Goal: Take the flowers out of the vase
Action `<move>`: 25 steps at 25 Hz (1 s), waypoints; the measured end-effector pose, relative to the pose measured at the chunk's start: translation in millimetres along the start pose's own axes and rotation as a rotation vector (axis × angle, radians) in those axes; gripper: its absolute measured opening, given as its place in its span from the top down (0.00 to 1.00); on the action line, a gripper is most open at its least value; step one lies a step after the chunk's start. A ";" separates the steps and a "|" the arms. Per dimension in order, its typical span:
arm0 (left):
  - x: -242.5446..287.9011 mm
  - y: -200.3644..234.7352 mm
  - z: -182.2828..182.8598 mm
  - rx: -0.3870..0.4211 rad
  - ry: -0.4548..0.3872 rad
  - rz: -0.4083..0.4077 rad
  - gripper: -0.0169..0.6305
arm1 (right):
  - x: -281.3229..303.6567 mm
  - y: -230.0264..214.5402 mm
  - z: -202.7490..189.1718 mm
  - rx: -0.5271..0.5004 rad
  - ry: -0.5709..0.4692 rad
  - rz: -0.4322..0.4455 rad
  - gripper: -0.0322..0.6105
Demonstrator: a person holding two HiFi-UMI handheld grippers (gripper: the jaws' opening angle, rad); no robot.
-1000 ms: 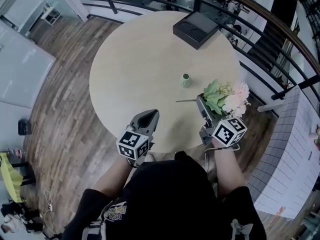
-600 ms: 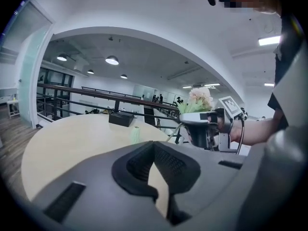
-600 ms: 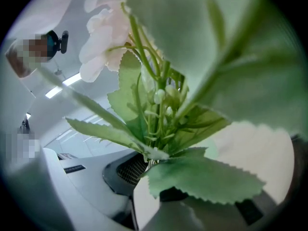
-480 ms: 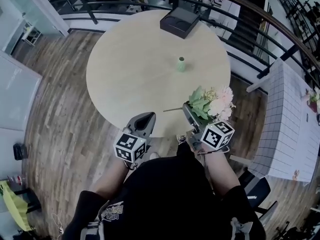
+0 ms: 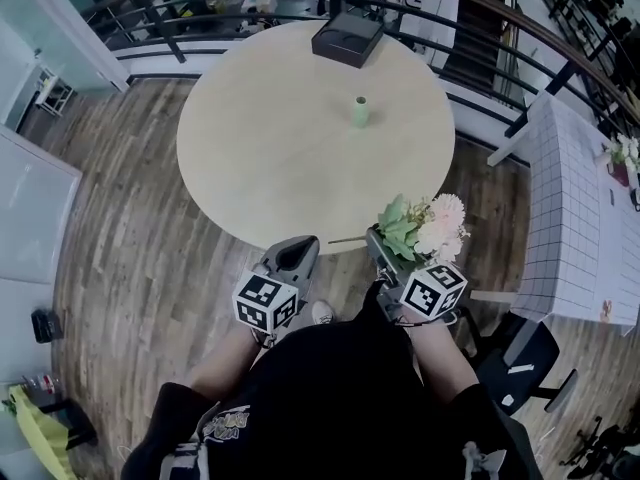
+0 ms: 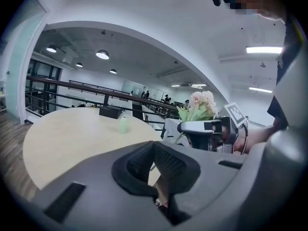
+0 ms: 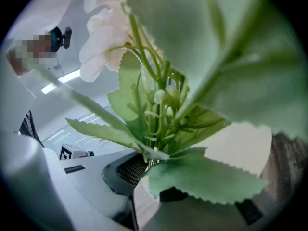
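A small green vase [image 5: 360, 112] stands empty on the round beige table [image 5: 260, 158], far from both grippers; it also shows in the left gripper view [image 6: 123, 124]. My right gripper [image 5: 375, 240] is shut on the stems of a bunch of pink flowers with green leaves [image 5: 425, 230], held off the table's near edge over the wooden floor. In the right gripper view the leaves and blooms [image 7: 159, 105] fill the frame above the jaws [image 7: 149, 174]. My left gripper [image 5: 296, 252] is shut and holds nothing, its pads together [image 6: 155, 150].
A black box [image 5: 347, 38] sits at the table's far edge by a dark railing [image 5: 200, 8]. A table with a white checked cloth [image 5: 575, 228] stands to the right, a dark chair [image 5: 520, 358] near my right side. Wooden floor surrounds the table.
Both grippers have drawn back from over the table to past its near edge, the flowers travelling with the right one. The vase and table now lie farther away.
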State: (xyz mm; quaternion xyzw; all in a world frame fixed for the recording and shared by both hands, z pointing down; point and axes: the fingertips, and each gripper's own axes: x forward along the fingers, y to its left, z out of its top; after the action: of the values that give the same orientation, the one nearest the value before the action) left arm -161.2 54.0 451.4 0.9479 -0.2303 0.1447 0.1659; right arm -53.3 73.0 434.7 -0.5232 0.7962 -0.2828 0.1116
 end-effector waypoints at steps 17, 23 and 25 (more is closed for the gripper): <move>-28.3 -7.8 -8.5 -0.035 -0.026 0.024 0.96 | -18.6 29.5 -31.2 -0.050 0.048 -0.017 0.83; -31.7 -4.6 -12.0 -0.022 -0.018 0.015 0.96 | -13.1 32.0 -36.3 -0.051 0.051 -0.023 0.83; -32.9 -4.2 -13.6 -0.022 -0.016 0.014 0.96 | -12.4 33.6 -37.9 -0.051 0.053 -0.021 0.83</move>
State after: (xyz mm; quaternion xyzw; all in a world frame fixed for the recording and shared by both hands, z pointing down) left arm -189.9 75.5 451.0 0.9454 -0.2400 0.1360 0.1736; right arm -91.8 106.6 445.0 -0.5265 0.8003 -0.2773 0.0741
